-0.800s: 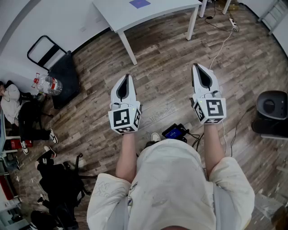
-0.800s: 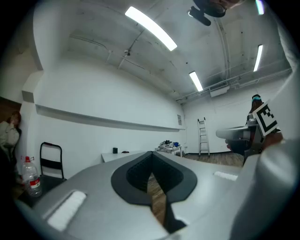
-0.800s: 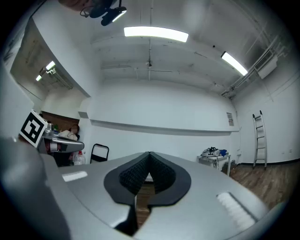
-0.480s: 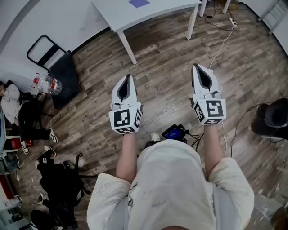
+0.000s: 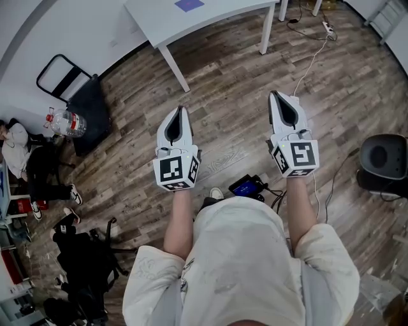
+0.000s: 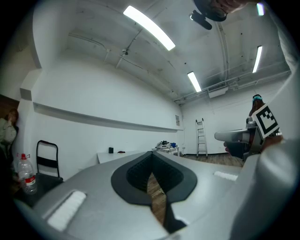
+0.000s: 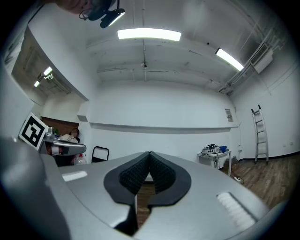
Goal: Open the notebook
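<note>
Left gripper (image 5: 180,109) and right gripper (image 5: 278,95) are both clenched, empty, over open wood floor (image 5: 229,89). Purple notebook (image 5: 189,4) is noted on white table (image 5: 217,16), well ahead of both.

Tabletop (image 5: 223,14): white, ahead of me, purple notebook (image 5: 189,5) flat on it.
Floor (image 5: 223,83): wood planks under me, white cable (image 5: 311,62) trailing.
</note>
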{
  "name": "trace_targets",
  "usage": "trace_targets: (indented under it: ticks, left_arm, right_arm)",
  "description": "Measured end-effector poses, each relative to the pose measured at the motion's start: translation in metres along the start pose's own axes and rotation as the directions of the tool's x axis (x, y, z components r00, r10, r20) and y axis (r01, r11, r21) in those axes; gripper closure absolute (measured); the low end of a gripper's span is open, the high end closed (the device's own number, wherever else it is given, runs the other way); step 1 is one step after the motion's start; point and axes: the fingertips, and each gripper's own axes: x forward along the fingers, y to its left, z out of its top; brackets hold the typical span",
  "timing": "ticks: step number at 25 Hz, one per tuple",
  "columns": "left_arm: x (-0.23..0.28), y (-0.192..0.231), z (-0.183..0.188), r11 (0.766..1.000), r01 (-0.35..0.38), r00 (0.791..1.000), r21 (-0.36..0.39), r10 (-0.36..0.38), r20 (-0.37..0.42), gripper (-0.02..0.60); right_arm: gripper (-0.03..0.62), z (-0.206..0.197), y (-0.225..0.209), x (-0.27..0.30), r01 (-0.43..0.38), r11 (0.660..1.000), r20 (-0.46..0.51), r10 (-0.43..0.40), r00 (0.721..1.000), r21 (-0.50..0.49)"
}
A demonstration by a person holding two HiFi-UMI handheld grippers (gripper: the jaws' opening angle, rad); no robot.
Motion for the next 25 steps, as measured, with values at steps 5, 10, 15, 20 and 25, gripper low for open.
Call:
trace_targets:
  ticks: [5,10,15,20,25]
  left_arm:
    - [0.011,-0.06,-0.024,1.0,-0.009,1.0,0.002,0.009,0.005,0.565]
    - [0.029,-0.069,-0.035,1.0,-0.017,1.0,0.015,0.017,0.002,0.565]
    - [0.084,-0.037,-0.043,1.0,-0.016,1.0,0.009,0.016,-0.001,0.565]
    - [0.149,0.015,-0.044,1.0,-0.013,1.0,0.007,0.013,0.0,0.565]
    - [0.214,0.101,-0.047,1.0,-0.019,1.0,0.002,0.019,0.003,0.565]
  right_arm:
    - [0.589,-0.027,-0.057,-0.03,-0.014,1.0,0.0,0.015,1.0,0.012]
    - [0.589,-0.043,-0.081,-0.019,-0.013,0.999,-0.004,0.013,1.0,0.029]
    - [0.589,-0.052,-0.091,0.044,-0.016,1.0,-0.01,0.016,1.0,0.023]
    - [0.589,-0.057,-0.093,0.128,-0.012,1.0,-0.017,0.013,1.0,0.026]
    - [0.589,-0.065,-0.068,0.233,-0.018,1.0,-0.028,0.019,0.999,0.021]
